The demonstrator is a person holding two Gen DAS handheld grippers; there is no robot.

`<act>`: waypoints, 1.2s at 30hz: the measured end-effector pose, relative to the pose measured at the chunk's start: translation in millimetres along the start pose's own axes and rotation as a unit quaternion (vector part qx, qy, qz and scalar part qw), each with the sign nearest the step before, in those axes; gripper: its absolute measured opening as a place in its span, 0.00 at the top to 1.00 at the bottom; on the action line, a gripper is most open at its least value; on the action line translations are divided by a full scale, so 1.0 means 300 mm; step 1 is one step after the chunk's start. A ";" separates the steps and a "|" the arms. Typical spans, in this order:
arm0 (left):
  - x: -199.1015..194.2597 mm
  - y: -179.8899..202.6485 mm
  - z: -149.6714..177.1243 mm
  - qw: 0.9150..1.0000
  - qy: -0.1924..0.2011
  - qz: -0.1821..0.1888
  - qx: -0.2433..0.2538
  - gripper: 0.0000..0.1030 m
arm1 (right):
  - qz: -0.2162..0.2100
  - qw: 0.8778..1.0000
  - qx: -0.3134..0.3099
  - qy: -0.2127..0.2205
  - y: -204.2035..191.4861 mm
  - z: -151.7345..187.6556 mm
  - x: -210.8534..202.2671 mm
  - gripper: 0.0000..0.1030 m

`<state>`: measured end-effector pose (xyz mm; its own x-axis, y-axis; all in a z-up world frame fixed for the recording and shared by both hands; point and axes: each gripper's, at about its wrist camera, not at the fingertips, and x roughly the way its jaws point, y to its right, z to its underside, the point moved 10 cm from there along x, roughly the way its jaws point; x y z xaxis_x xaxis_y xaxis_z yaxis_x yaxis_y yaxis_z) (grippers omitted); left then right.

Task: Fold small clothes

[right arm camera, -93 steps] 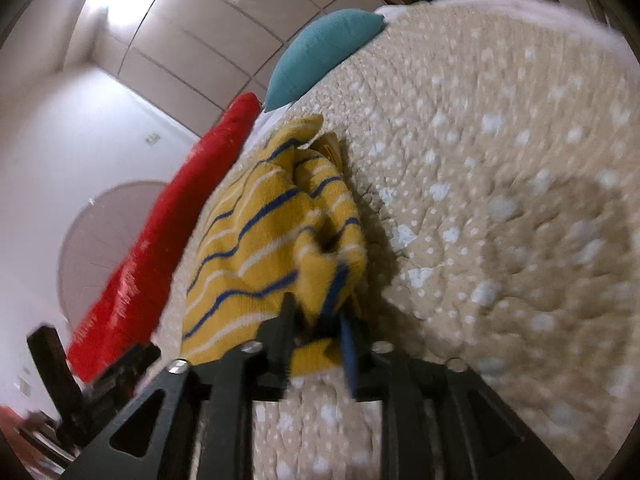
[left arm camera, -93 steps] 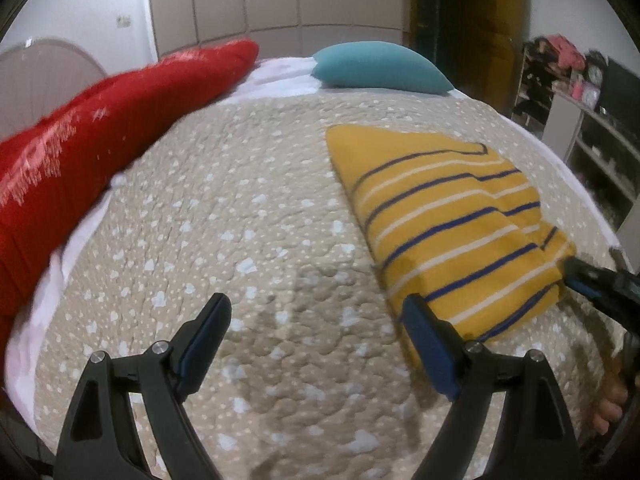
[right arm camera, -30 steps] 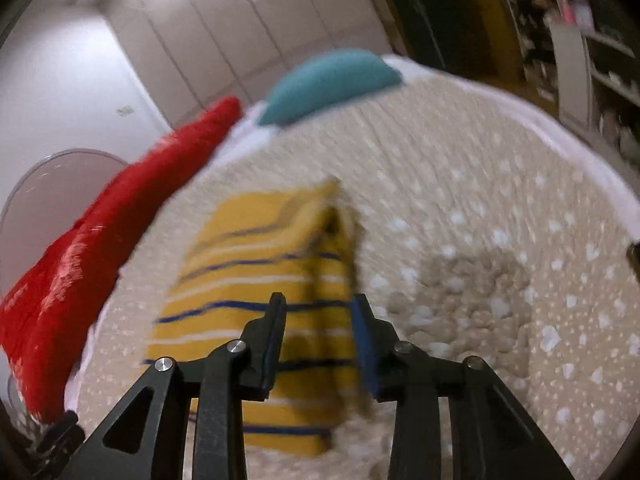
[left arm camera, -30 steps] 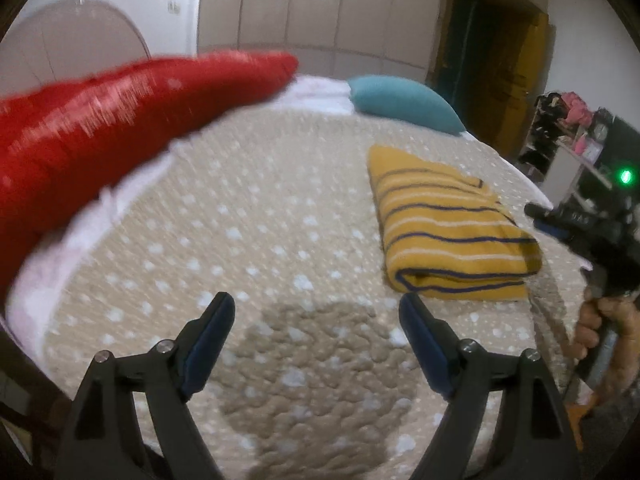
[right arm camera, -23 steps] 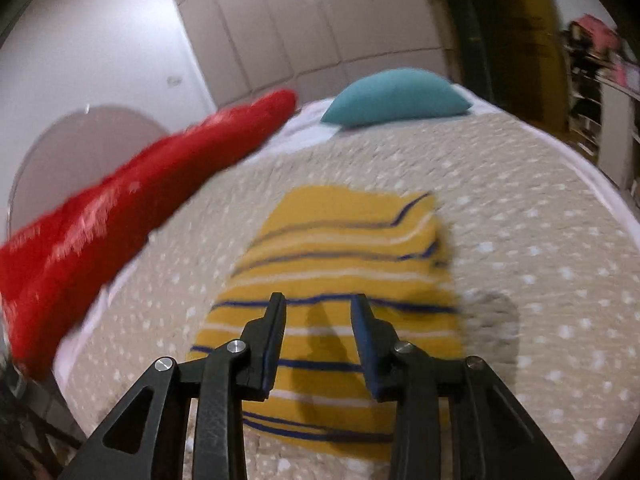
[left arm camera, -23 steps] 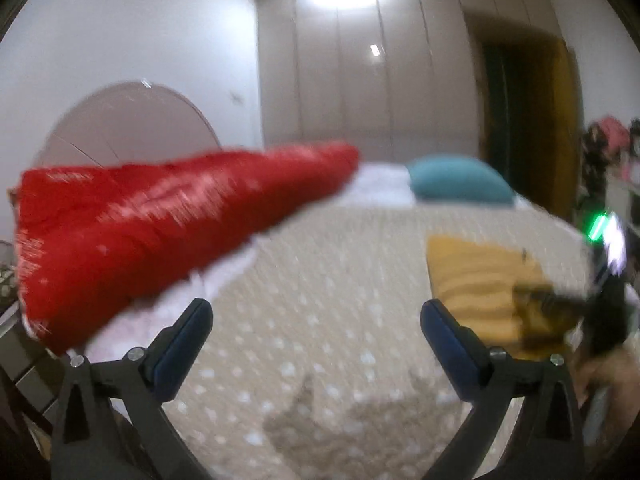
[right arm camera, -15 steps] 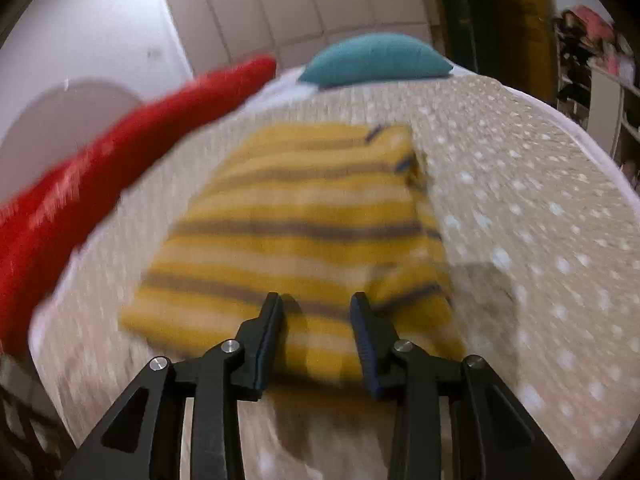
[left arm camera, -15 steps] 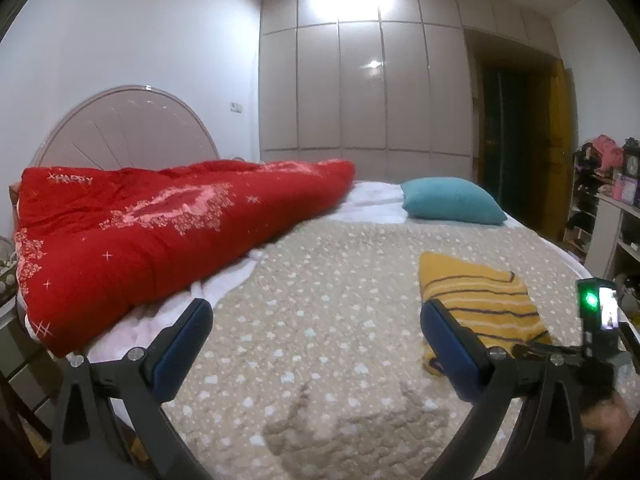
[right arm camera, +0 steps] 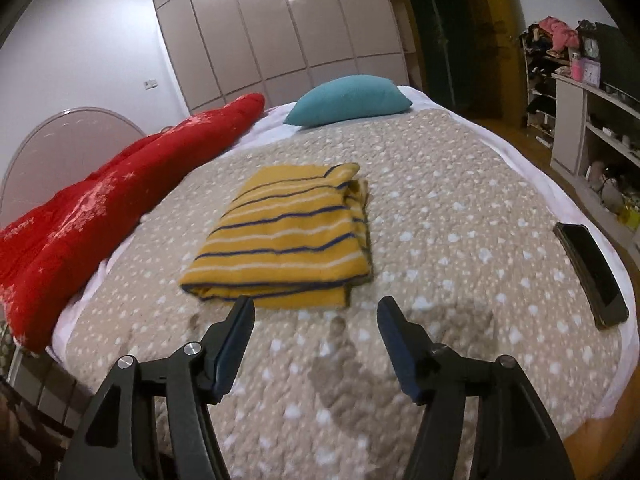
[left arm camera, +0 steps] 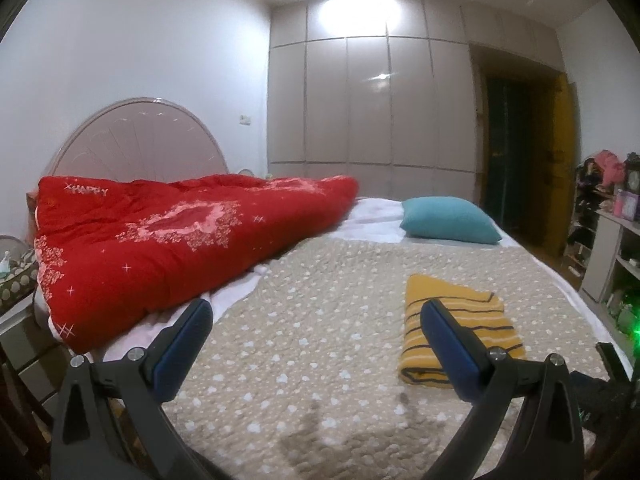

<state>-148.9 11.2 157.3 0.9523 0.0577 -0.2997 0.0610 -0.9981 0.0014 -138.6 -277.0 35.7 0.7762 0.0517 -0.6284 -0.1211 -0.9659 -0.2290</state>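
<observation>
The yellow striped garment (right arm camera: pixel 286 236) lies folded into a compact rectangle on the bed (right arm camera: pixel 460 168), toward its near edge and well clear of the teal pillow (right arm camera: pixel 348 98) at the far end. The left gripper (left arm camera: pixel 316 344) is spread fully wide and holds nothing; the right gripper (right arm camera: pixel 316 326) is opening just short of the garment's near fold, nothing between its jaws. The fold appears complete, so the next move likely calls only for clearing both tools or taking another item.

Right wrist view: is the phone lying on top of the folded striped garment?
No, the phone lies on the bedspread, apart from the garment.
</observation>
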 end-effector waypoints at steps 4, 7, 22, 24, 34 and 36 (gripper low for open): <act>-0.016 0.014 0.011 1.000 -0.001 0.022 0.007 0.00 | -0.001 1.000 -0.018 -0.001 -0.064 0.038 -0.030 0.31; -0.007 0.023 0.043 0.998 -0.029 0.047 0.001 0.00 | -0.011 0.999 -0.032 -0.012 -0.121 0.062 -0.024 0.31; 0.025 -0.008 0.127 0.995 -0.080 0.057 -0.017 0.00 | 0.001 0.997 -0.073 -0.003 -0.210 0.050 -0.035 0.28; 0.029 -0.003 0.148 0.995 -0.091 0.046 -0.019 0.00 | 0.003 0.997 -0.077 0.005 -0.211 0.044 -0.045 0.26; 0.105 0.072 0.314 0.985 -0.167 0.048 0.025 0.00 | 0.037 0.997 -0.072 0.008 -0.152 0.043 -0.019 0.23; 0.120 0.071 0.351 0.982 -0.179 0.046 0.033 0.00 | 0.040 0.997 -0.070 0.002 -0.145 0.056 -0.007 0.23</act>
<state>-145.0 -10.0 45.9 0.7866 -0.0309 -0.6167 -0.0505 -0.9986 -0.0144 -145.3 -230.7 34.3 0.7701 -0.0268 -0.6373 -0.0943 -0.9929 -0.0722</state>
